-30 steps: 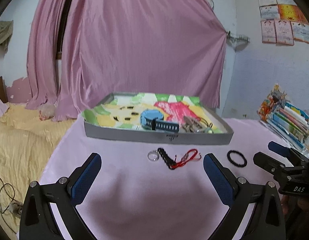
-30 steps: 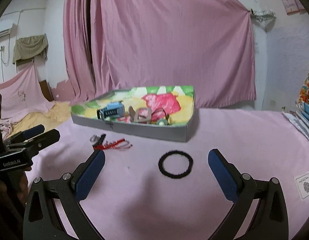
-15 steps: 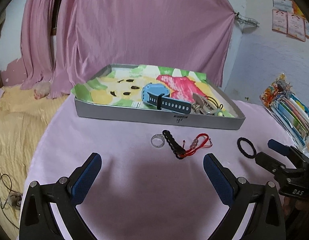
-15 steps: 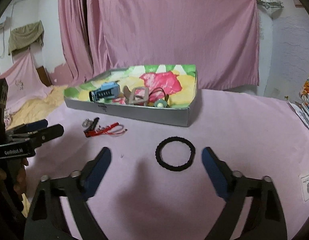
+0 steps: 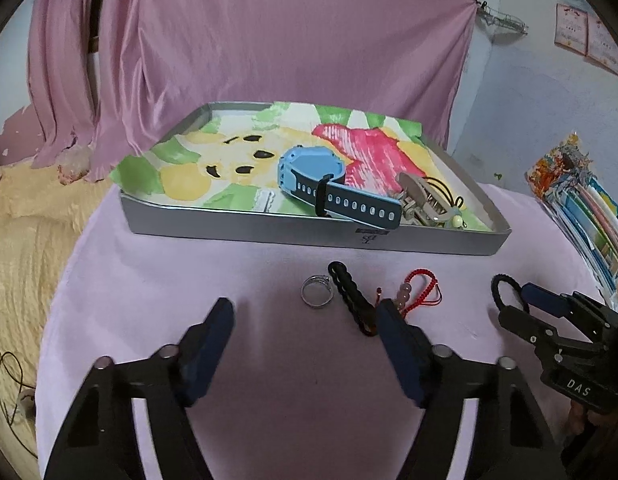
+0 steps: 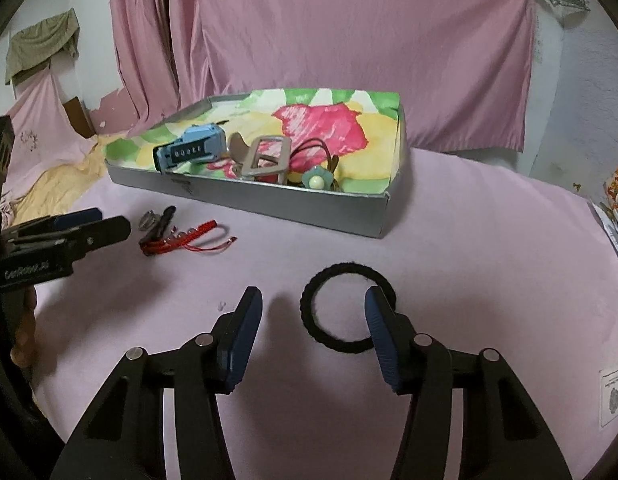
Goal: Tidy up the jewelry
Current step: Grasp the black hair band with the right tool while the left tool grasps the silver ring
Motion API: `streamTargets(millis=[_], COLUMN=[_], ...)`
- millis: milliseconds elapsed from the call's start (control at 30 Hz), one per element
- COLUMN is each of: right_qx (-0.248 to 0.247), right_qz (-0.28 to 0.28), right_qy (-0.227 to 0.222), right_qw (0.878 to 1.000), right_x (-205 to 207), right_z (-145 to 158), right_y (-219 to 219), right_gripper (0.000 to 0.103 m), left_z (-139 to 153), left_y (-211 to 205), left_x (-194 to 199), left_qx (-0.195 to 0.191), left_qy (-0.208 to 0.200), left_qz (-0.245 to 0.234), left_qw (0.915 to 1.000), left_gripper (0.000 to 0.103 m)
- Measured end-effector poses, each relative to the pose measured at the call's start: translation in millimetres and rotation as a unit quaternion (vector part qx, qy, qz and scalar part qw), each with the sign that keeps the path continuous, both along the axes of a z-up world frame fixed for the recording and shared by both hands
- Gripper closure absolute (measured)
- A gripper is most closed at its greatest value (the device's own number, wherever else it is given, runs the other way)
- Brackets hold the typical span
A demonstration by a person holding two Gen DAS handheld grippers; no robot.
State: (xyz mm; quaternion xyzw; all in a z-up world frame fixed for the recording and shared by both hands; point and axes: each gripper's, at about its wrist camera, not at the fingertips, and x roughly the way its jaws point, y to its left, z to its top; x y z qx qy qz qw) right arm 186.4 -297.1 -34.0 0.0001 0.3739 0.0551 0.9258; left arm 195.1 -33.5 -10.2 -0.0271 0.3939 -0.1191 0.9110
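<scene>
A gray tray (image 5: 269, 232) lined with a bright cartoon print sits toward the far edge of a table draped in a pink cloth (image 5: 269, 380). Inside it a blue watch (image 5: 313, 168) lies near the front wall, its strap (image 5: 361, 208) running lengthwise along that wall toward the tray's right end, where a beige hair clip (image 5: 423, 200) and a small flower-shaped tie (image 6: 318, 178) rest.

On the cloth just in front of the tray lie a silver ring (image 5: 316, 290), a black beaded hair clip (image 5: 351, 296) whose long axis runs from the tray back toward the near edge, and a red cord bracelet (image 5: 419, 290) stretched at an angle beside it.

The left gripper (image 5: 305, 320) is low over the cloth, jaws spread wide and empty; its right finger overlaps the near end of the black hair clip, though contact cannot be judged.

A black hair band (image 6: 347, 306) lies flat nearer the right edge. The right gripper (image 6: 313, 304) has its jaws parted wide, with one finger (image 6: 379, 320) inside the loop and the band's left side between the two fingers.

Books (image 5: 585, 216) are stacked at the table's right edge.
</scene>
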Motion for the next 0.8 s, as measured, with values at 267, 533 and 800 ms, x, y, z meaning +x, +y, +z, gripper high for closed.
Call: streamTargets(millis=[267, 533, 800], right_qx=[-0.009, -0.023, -0.003], right_qz=[0.009, 0.022, 0.021], right_qy=[0.02, 0.02, 0.023], right_qw=[1.0, 0.999, 1.0], right_x=[7, 9, 14], right_z=[-3, -1, -1], right_y=[6, 12, 3], right_gripper=[0.064, 0.082, 0.094], left_z=[-4, -7, -7], left_y=[-8, -14, -22], left_x=[15, 21, 21], left_qx=[0.003, 0.021, 0.047], left_qy=[0.025, 0.031, 0.028], left_qz=[-0.007, -0.01, -0.023], left_qw=[0.9997, 0.9992, 0.9982], left_gripper=[0.051, 0.071, 0.085])
